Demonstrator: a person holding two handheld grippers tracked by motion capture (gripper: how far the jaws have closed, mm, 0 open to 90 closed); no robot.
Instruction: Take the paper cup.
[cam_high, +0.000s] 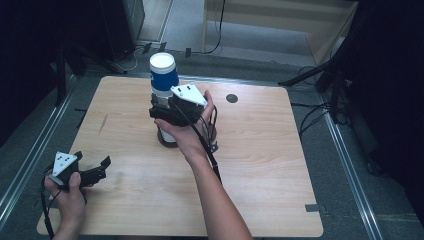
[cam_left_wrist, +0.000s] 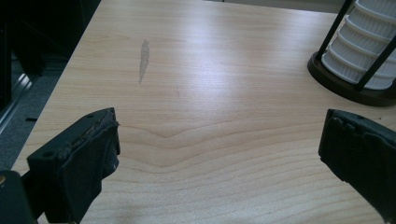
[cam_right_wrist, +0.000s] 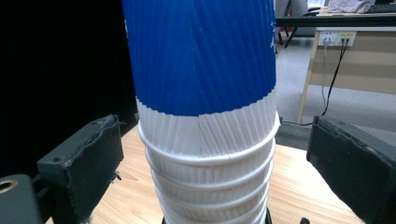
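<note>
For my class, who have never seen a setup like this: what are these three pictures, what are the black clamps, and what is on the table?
A person holds a hand-operated gripper in each hand. The high view looks down on the wooden table. There the left gripper rests near the table's corner, jaws open. The right gripper is at a stack of ribbed paper cups, blue on top, standing in a dark holder. The other two pictures come from cameras riding on each gripper. In the right gripper view the jaws stand either side of the stack, with gaps showing, so nothing is gripped.

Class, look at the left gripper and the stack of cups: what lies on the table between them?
Nothing: bare wooden table separates the left gripper from the stack of cups, as the high view and left gripper view show.
</note>
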